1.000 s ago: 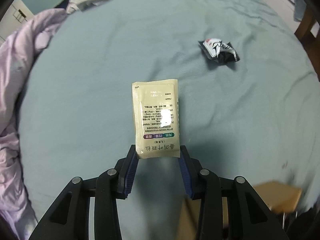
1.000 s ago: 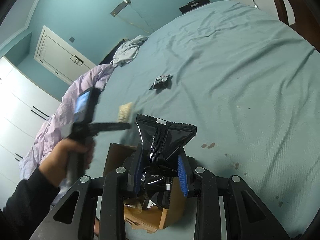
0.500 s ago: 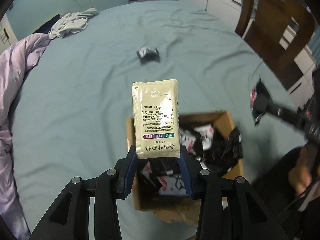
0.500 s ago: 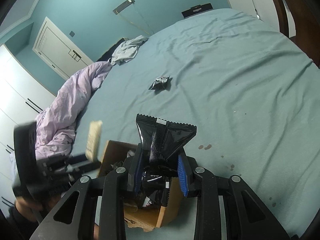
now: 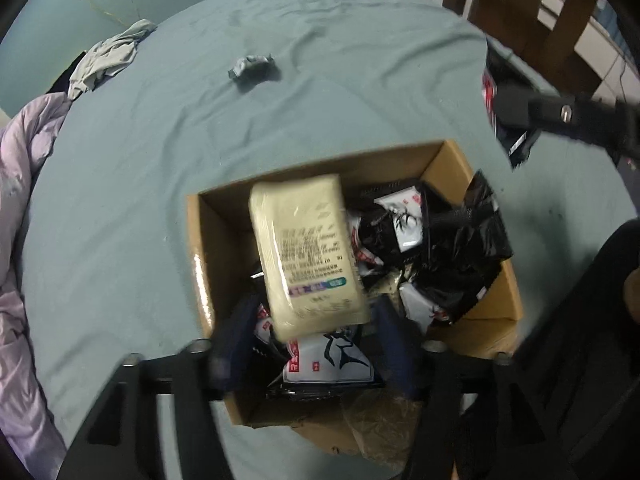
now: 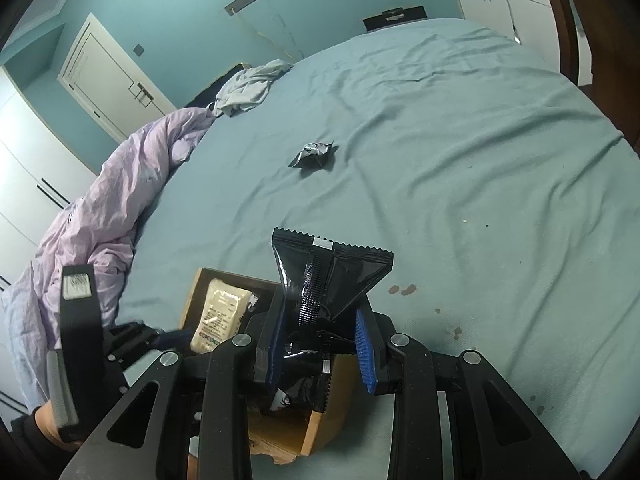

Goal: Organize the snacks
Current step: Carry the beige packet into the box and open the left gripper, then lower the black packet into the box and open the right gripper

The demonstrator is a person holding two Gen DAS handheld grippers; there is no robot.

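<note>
A cream sachet (image 5: 308,252) with printed text drops, blurred, over the open cardboard box (image 5: 200,248), free of my left gripper (image 5: 316,344), whose jaws stand open just behind it. The box holds several black and white snack packets (image 5: 436,252). The sachet also shows in the right wrist view (image 6: 218,314), above the box (image 6: 192,300). My right gripper (image 6: 320,340) is shut on a black snack packet (image 6: 332,276) and holds it above the box's near right side. One crumpled black packet (image 6: 314,152) lies alone farther up the bed.
A teal sheet (image 6: 460,160) covers the bed. A lilac duvet (image 6: 112,200) is bunched along the left side, with grey clothing (image 6: 248,84) at the far end. Wooden furniture (image 5: 540,12) stands at the right.
My left gripper swung from the bare sheet to above the box, then opened and let go of the cream sachet, which now falls toward the box. My right gripper kept hold of its black packet.
</note>
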